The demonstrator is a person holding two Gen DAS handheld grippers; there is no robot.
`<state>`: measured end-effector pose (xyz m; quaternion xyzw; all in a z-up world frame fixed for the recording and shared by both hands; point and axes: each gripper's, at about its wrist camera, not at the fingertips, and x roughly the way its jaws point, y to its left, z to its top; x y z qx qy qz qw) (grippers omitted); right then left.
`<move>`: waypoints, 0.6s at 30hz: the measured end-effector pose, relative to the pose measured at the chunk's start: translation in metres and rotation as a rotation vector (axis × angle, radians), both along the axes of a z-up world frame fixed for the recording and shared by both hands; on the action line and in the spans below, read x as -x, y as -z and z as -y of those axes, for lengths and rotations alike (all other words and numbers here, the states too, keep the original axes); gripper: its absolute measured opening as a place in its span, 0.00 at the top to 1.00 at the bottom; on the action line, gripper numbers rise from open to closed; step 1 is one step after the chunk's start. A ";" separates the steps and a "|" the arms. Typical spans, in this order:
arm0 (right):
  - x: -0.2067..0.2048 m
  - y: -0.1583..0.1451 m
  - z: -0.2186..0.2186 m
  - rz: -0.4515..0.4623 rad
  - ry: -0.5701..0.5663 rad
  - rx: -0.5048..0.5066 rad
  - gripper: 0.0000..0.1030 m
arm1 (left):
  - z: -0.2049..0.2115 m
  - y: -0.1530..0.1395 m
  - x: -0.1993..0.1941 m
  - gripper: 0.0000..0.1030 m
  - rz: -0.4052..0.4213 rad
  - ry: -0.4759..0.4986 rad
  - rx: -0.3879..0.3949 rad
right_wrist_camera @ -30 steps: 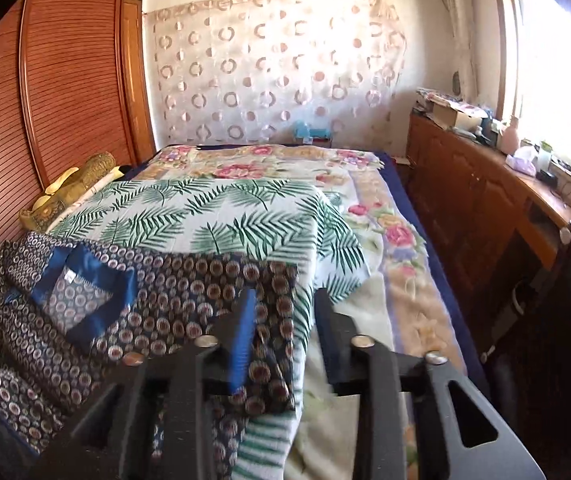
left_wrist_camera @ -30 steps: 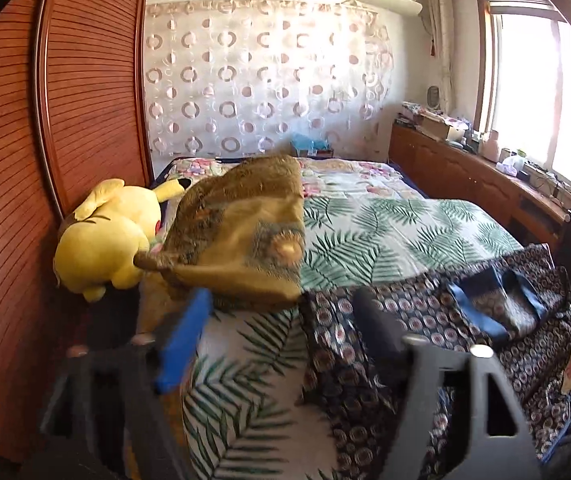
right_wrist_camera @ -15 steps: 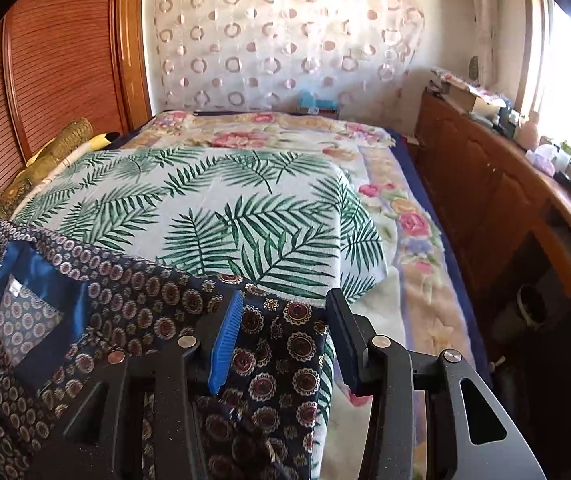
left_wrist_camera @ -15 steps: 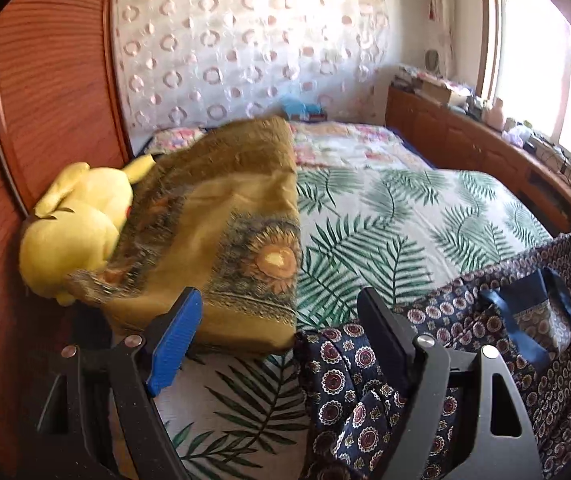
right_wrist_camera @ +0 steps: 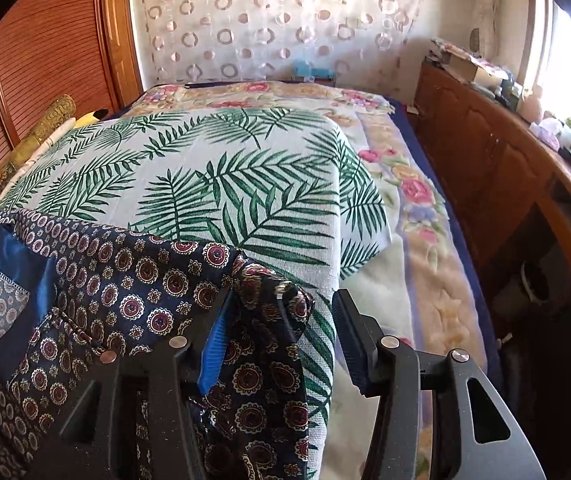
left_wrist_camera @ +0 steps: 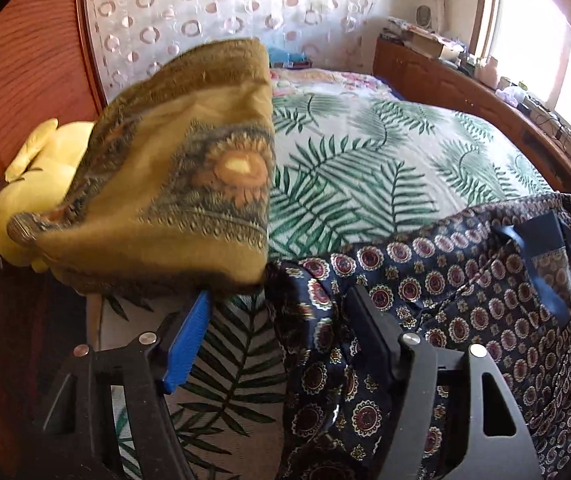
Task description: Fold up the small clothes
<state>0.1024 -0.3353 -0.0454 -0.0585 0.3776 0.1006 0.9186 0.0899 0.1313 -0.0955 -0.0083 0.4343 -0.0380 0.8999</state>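
While my left gripper (left_wrist_camera: pixel 281 328) points down at the near left corner of the bed (left_wrist_camera: pixel 365 168), its jaws are closing with the bunched left end of the patterned shirt (left_wrist_camera: pixel 425 280) lying between them; the cloth rests against the black finger, and the blue pad (left_wrist_camera: pixel 189 344) stands clear of it, so nothing is clamped. My right gripper (right_wrist_camera: pixel 281 328) is at the shirt's (right_wrist_camera: pixel 133 288) other end, near the bed's (right_wrist_camera: pixel 425 264) front edge, and its jaws are opening: the crumpled corner sits just beside the blue pad (right_wrist_camera: pixel 213 344), and the black finger is apart from it over the leaf-print sheet (right_wrist_camera: pixel 221 184). That shirt lies spread along the front edge of the bed, its blue collar lining turned up. A folded mustard blanket (left_wrist_camera: pixel 173 184) sits on the bed's left side, with a yellow plush toy (left_wrist_camera: pixel 33 184) against it by the wooden wardrobe (left_wrist_camera: pixel 25 80).
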 end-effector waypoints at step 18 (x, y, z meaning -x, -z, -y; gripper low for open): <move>-0.011 0.007 -0.005 -0.056 -0.066 -0.021 0.50 | 0.007 0.004 0.008 0.49 -0.001 0.044 0.024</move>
